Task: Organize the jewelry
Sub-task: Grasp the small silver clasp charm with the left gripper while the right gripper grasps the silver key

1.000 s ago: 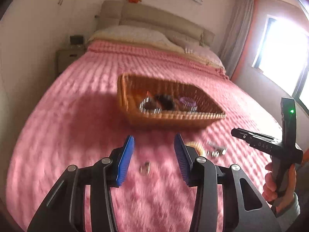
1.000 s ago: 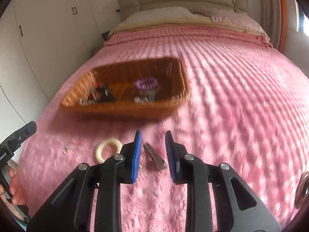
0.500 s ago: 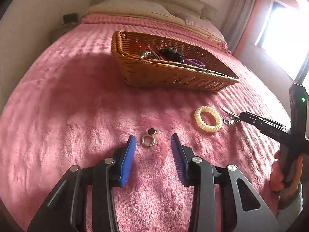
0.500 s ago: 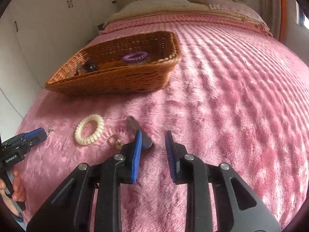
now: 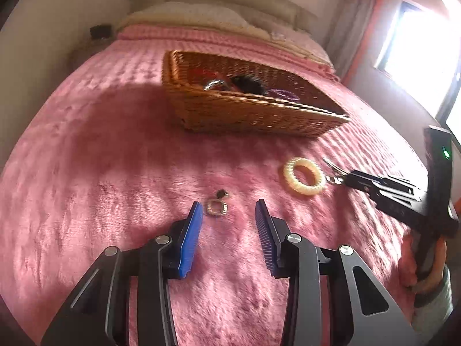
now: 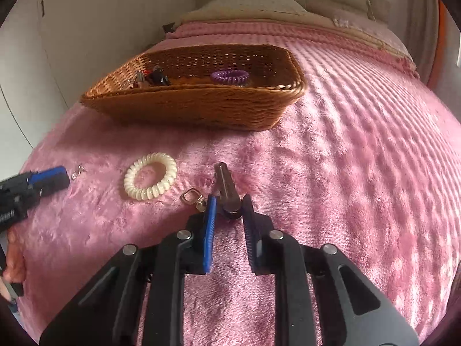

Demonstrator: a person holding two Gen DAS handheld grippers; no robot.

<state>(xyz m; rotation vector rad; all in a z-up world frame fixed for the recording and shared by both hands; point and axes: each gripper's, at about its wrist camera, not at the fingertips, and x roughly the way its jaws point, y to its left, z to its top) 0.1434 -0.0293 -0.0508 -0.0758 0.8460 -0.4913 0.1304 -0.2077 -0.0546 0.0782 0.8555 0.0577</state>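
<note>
My right gripper (image 6: 227, 203) sits low on the pink blanket (image 6: 360, 173), its blue pads parted around the near end of a metal hair clip (image 6: 226, 186) but not clenched on it; I cannot tell whether either pad touches it. The clip's long axis runs up the frame, away from me and roughly in line with my fingers, so closing should catch it across its narrow width. My left gripper (image 5: 227, 212) is released, jaws wide, hovering over a small square earring (image 5: 216, 206) that lies just ahead of the left pad, closer to that pad than to the right one; I judge a slight shift left would centre it.

In the right wrist view a cream spiral hair tie (image 6: 149, 176) lies at centre left, with another small metal earring (image 6: 191, 197) between it and the clip, just beside my left pad. My right hand is the nearer to both.

The wicker basket (image 6: 201, 106) stands in the upper middle of the frame, well beyond the loose pieces. It holds a purple spiral tie (image 6: 229, 75) toward its right and a dark cluster of clips (image 6: 152, 78) toward its left; much of its floor looks bare.
</note>
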